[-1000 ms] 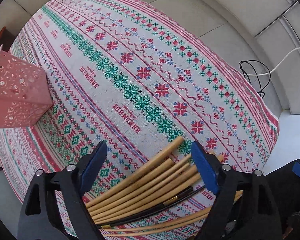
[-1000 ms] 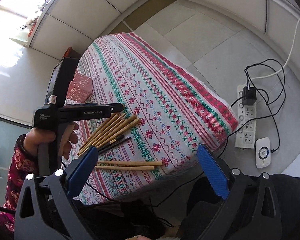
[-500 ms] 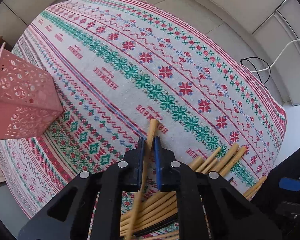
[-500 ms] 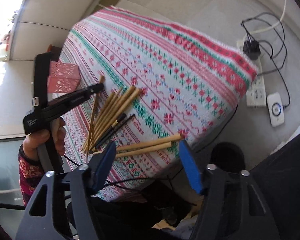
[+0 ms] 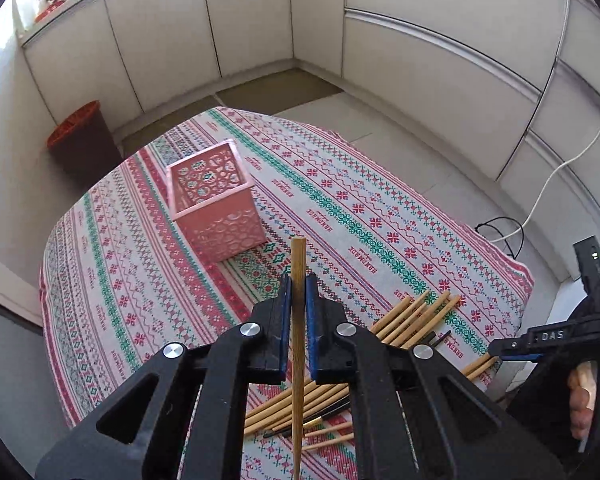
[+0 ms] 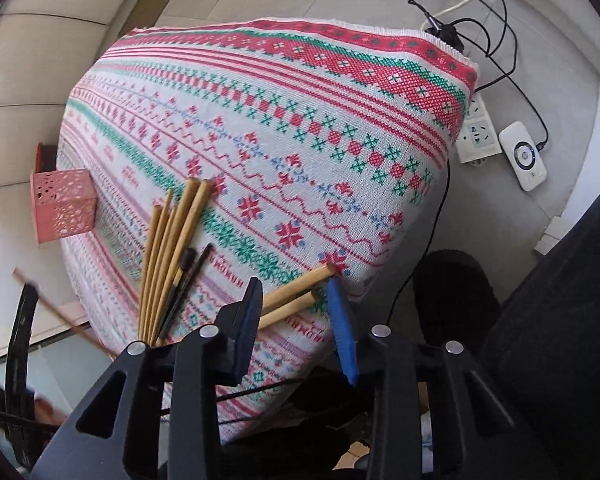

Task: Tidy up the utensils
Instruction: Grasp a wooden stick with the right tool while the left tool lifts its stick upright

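My left gripper (image 5: 296, 300) is clamped tight on a single bamboo chopstick (image 5: 298, 320), its blue pads pressed against both sides of the stick, which stands up past the fingertips and runs back down between the black arms, clear of the cloth. My right gripper (image 6: 294, 300) has just been closing and now stands partly open, its blue pads (image 6: 342, 320) straddling a pair of bamboo chopsticks (image 6: 296, 292) that lie side by side near the table's front corner; the pads do not press on them.

Just beyond, on the embroidered tablecloth (image 6: 300, 128), the loose bundle of bamboo chopsticks (image 6: 172, 248) fans out, with two thin dark sticks (image 6: 186, 288) lying along its right edge. The left wrist view shows the same bundle (image 5: 412, 320) partly hidden behind my left gripper's arms.

Farther back on the cloth stands the pink perforated holder (image 5: 214, 204), upright, open at the top, well apart from the bundle.

Beyond the table, a power strip (image 6: 476, 132), a white device (image 6: 524, 156) and black cables (image 6: 500, 40) lie on the floor, and a dark bin with a red rim (image 5: 80, 140) stands by the white cabinets.
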Action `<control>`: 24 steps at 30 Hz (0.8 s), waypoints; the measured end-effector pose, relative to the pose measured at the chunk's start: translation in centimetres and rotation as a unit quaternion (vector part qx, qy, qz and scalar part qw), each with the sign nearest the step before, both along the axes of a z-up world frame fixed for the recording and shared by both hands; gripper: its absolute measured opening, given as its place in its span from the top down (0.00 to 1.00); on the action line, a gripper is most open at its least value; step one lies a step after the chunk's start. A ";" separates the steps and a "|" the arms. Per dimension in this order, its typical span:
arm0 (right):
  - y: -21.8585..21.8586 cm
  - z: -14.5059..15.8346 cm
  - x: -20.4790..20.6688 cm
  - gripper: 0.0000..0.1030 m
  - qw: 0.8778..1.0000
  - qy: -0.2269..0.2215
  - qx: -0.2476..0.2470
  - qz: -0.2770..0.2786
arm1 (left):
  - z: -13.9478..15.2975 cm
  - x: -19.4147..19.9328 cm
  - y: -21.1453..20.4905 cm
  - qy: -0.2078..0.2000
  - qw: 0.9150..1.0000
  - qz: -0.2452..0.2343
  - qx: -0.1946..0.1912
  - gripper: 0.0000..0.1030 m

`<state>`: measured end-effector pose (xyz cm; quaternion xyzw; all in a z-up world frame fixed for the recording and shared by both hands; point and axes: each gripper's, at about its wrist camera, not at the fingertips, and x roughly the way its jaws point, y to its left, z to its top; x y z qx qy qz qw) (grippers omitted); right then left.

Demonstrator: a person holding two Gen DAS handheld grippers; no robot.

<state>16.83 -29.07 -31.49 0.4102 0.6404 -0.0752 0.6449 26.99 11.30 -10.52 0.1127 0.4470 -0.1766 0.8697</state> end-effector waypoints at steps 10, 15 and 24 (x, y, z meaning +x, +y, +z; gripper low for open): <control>1.6 0.0 3.4 0.79 0.999 0.020 -0.049 -0.006 | 0.4 -1.3 1.2 -0.011 0.999 0.017 -0.030 0.94; 1.9 0.2 5.4 0.89 0.996 0.035 -0.065 -0.042 | 0.2 -0.9 1.8 -0.008 0.999 0.028 -0.032 0.94; 0.0 0.3 6.1 0.92 0.996 -0.012 -0.020 -0.085 | 0.4 -1.0 2.1 -0.013 0.998 0.040 -0.036 0.94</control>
